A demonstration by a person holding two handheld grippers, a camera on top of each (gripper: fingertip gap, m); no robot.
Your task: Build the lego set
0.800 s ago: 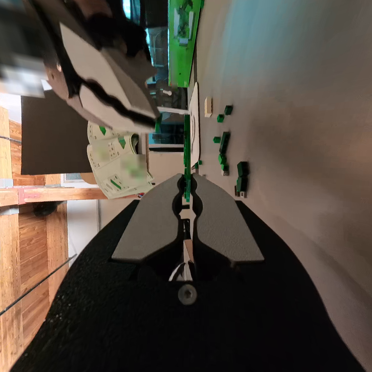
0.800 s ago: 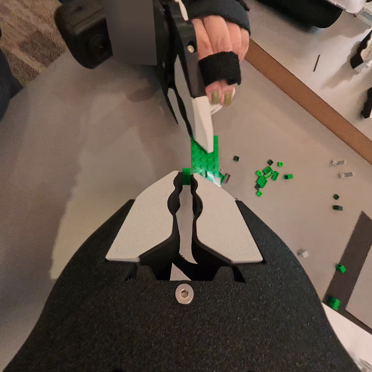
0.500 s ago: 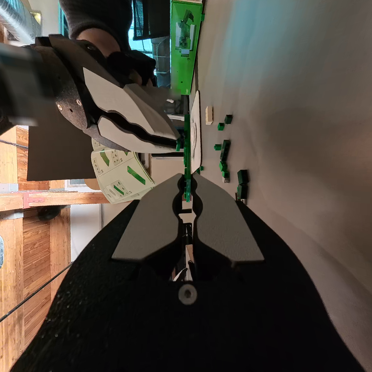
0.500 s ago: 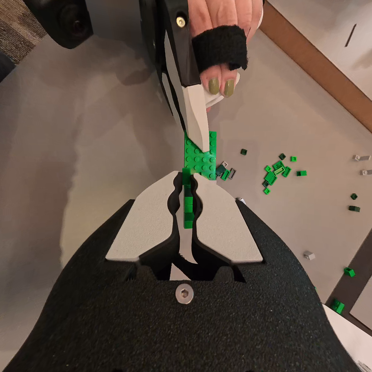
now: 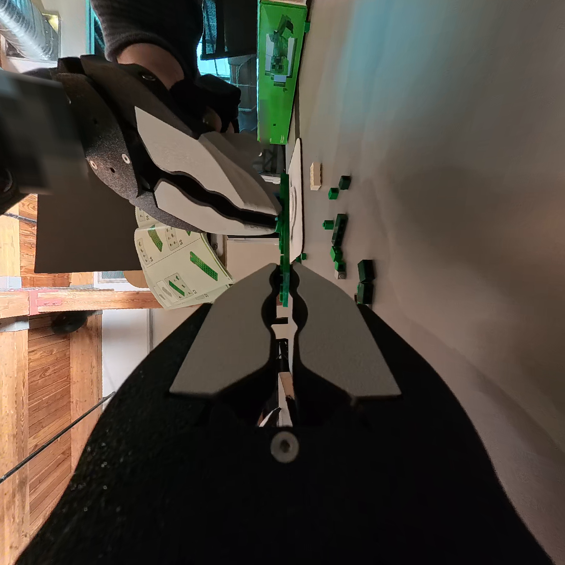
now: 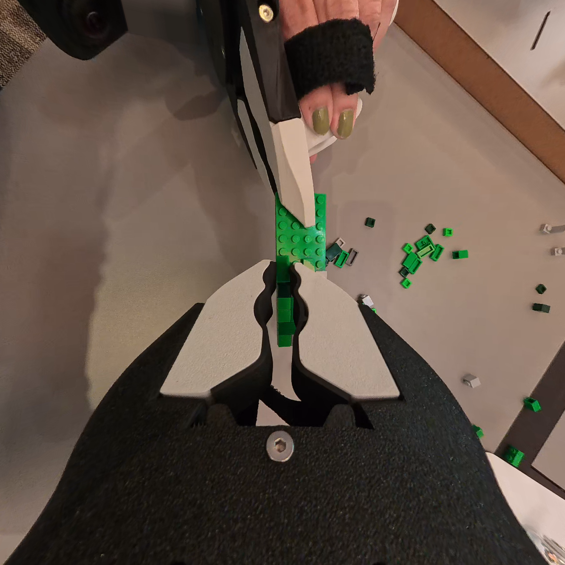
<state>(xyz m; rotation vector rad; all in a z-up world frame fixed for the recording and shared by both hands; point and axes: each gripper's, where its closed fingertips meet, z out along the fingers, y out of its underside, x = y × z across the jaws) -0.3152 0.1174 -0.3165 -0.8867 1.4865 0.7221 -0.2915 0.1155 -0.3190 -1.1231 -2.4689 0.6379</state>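
Left wrist view, green plate (image 5: 285, 244) edge-on, lengthwise w/ gripper (image 5: 284, 269)

Grey tabletop (image 6: 122, 183), wooden wall (image 5: 46, 397)

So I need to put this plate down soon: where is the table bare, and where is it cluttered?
In the right wrist view, the grey table left of the green plate is bare. Right of the plate it is crowded: a cluster of green pieces, then scattered single bricks toward the wooden edge.

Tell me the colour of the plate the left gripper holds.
Bright green, studded plate; clearest in the right wrist view, clamped by the left gripper.
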